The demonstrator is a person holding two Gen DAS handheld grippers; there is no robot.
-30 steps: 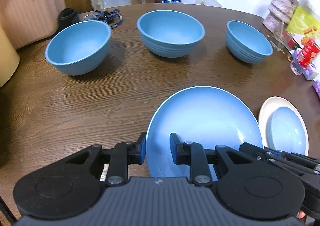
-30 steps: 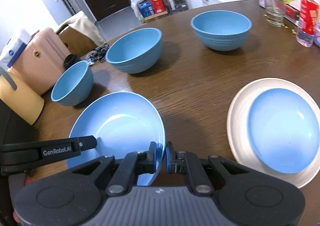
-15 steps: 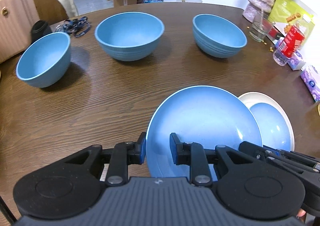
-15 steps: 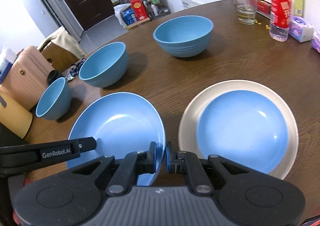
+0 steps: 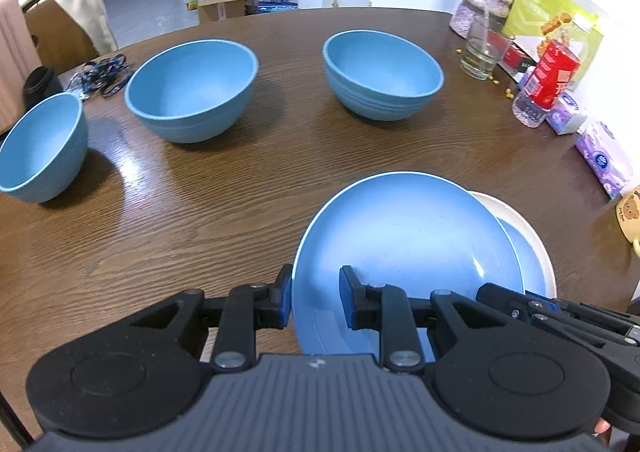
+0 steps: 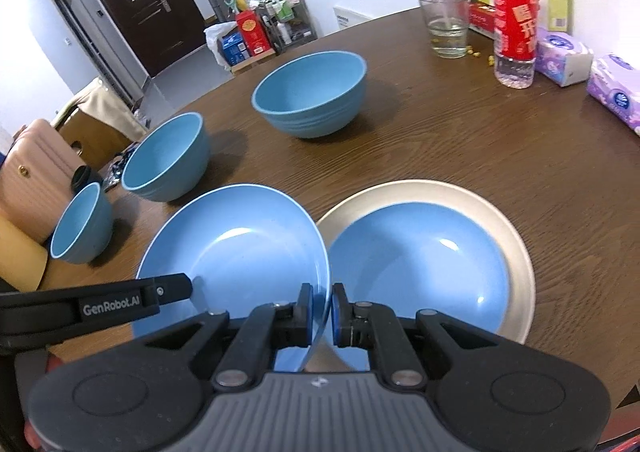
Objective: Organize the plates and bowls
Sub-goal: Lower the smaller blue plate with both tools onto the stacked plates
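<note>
Holding the blue plate (image 6: 236,248) by its near rim, both our left gripper (image 5: 314,298) and right gripper (image 6: 319,310) clamped on it, we see the cream plate (image 6: 516,236) lying just rightward, partly beneath its edge.

A shallow round light-blue plate (image 5: 404,248) hangs tilted, overlapping a cream-rimmed blue plate (image 6: 424,264); three deep blue bowls (image 5: 192,88) stand beyond it.
</note>
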